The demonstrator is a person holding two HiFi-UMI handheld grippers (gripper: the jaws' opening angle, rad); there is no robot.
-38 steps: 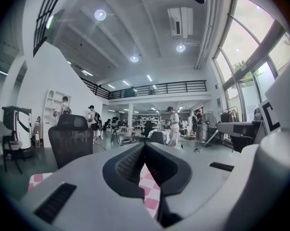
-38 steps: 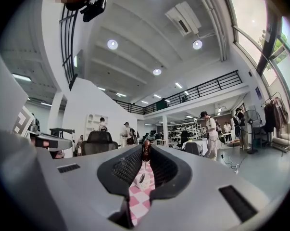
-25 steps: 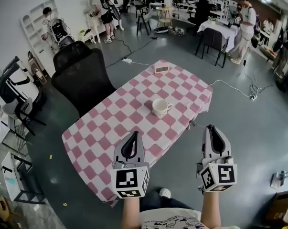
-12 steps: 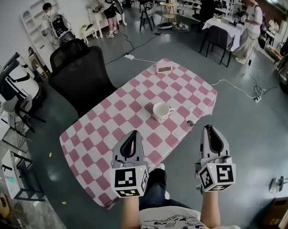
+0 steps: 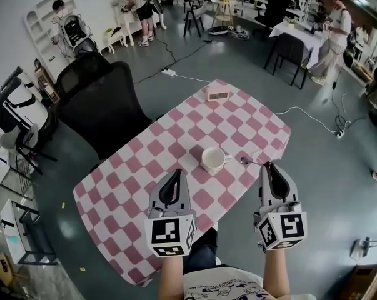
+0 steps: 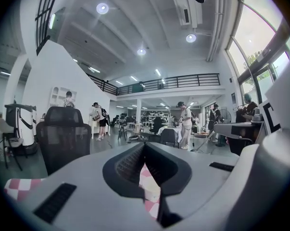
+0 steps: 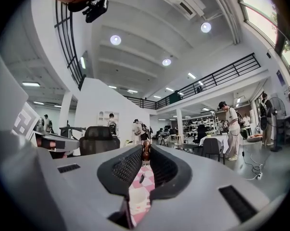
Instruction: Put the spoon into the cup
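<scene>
Metal spoon pinched in right gripper near cup; left gripper closed, empty.

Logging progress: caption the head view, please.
Right gripper holds spoon beside white cup on checkered table; left gripper shut, empty.

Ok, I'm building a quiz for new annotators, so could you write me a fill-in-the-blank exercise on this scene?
1. The spoon is gripped by the ____ gripper.
2. The ____ cup stands upright on the checked tablecloth.
3. The left gripper holds ____.

Missing words: right; white; nothing.
</scene>
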